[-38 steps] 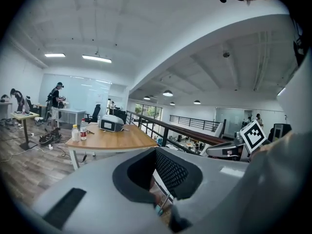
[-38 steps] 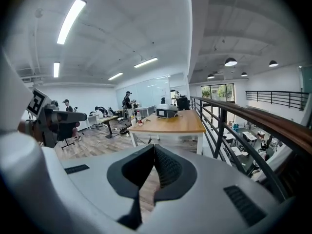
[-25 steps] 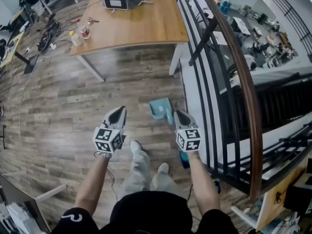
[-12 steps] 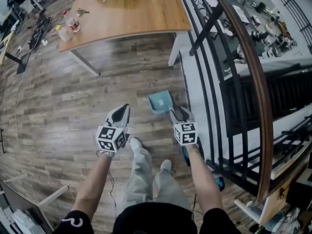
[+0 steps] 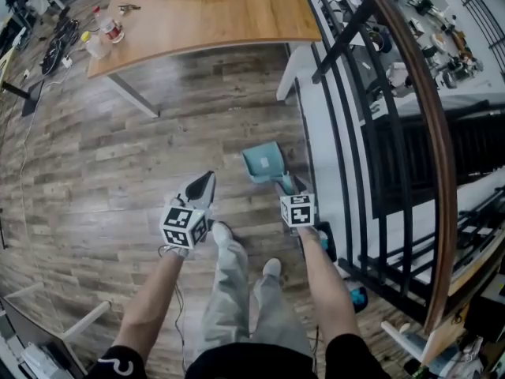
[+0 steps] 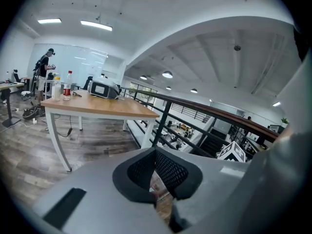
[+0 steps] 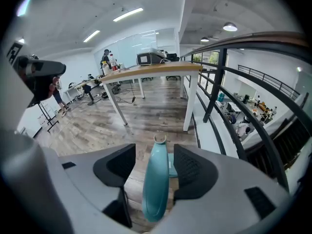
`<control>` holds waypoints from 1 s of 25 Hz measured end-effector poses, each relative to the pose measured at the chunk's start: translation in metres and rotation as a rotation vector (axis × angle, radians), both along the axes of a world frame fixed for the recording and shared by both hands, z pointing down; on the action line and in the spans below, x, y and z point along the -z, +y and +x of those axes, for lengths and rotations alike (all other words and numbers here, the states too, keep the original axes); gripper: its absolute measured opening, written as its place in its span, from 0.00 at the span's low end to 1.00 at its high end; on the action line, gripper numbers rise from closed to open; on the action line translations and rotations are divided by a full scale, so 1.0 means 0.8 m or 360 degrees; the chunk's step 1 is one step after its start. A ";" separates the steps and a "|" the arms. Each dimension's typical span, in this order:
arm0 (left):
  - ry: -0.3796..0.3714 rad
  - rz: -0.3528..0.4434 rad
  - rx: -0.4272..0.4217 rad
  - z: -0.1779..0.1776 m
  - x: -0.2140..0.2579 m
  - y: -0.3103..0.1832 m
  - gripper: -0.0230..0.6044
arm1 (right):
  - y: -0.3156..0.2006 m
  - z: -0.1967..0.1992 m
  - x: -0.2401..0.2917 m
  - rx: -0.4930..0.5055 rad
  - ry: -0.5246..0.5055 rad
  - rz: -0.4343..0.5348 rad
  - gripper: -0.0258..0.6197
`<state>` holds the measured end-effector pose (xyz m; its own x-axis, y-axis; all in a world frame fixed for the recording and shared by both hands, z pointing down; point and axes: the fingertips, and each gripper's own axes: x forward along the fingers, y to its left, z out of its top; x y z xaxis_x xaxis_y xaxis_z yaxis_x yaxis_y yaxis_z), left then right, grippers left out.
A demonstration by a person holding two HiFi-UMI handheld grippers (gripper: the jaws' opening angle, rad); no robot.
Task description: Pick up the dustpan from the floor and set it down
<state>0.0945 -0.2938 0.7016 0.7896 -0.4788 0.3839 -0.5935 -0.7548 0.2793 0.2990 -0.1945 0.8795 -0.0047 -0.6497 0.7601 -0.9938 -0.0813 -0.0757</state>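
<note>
The right gripper (image 7: 155,160) is opening, the dustpan (image 5: 261,163) handle loose between its jaws. From the head view, the handle's end is hidden under the gripper. The left gripper (image 5: 207,178) is clenched and empty.

The black railing (image 5: 345,42) crowds the dustpan (image 5: 263,163) on its right. Bare floor (image 5: 118,172) lies open on its left, the table (image 5: 213,14) legs stand well beyond, and the person's shoes (image 5: 221,232) are just behind.

Wood floor (image 5: 118,156): teal dustpan (image 5: 261,163), table (image 5: 221,14) standing on it.
</note>
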 end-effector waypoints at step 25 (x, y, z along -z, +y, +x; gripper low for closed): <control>-0.0134 -0.0101 -0.0113 -0.029 -0.079 -0.024 0.03 | -0.015 0.014 -0.078 -0.0131 0.0139 -0.0211 0.17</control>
